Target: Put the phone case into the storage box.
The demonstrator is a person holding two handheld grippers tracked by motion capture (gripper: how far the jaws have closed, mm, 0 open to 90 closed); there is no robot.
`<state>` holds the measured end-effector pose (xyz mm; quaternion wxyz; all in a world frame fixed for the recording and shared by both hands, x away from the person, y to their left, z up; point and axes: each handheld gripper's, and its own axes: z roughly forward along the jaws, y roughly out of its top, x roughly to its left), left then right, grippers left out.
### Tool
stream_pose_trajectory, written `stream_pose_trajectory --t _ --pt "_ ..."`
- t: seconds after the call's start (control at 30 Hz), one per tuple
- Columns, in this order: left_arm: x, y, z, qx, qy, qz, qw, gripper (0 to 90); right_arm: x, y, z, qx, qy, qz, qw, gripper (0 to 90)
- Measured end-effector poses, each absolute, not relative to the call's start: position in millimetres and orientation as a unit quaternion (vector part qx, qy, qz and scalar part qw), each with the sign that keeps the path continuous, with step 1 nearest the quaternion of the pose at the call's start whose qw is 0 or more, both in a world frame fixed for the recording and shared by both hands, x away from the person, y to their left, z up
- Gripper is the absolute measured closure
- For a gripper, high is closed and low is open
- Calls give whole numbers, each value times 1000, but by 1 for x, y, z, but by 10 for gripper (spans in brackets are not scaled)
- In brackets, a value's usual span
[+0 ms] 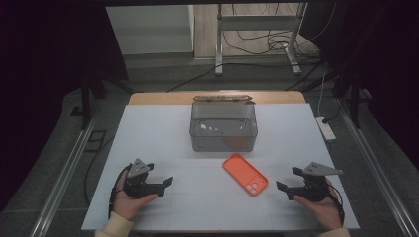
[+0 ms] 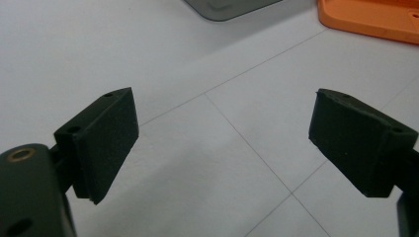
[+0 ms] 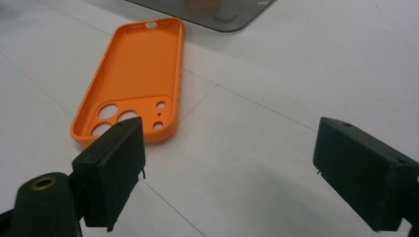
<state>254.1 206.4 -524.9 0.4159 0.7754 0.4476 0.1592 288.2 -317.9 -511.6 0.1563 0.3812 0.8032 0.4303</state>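
Both grippers rest low on the white table [image 1: 148, 128] in the high view: the left gripper [image 1: 165, 182] at seven o'clock, the right gripper [image 1: 289, 180] at four, each spread with nothing between its jaws. An orange phone case [image 1: 245, 174] lies between them, hollow side up; a clear grey box [image 1: 223, 126] stands at twelve.

Left gripper view: jaws wide over bare table, case edge [image 2: 368, 17] at one o'clock.

Right gripper view: jaws apart, case [image 3: 133, 79] at eleven o'clock; no writing legible.

left hand-held gripper [image 1: 157, 180]: black body, grey three-cornered plate on top, black cable trailing | right hand-held gripper [image 1: 287, 180]: same build as the left one | pads [image 2: 106, 143]: thick, black, blocky, screw holes | your sleeves [image 1: 114, 226]: cream cuffs
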Motion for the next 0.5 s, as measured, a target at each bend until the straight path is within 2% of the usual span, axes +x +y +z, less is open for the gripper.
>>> stream_pose_trajectory --t 0.5 --pt "252 209 -527 773 452 151 418 117 293 -315 -512 378 809 422 158 137"
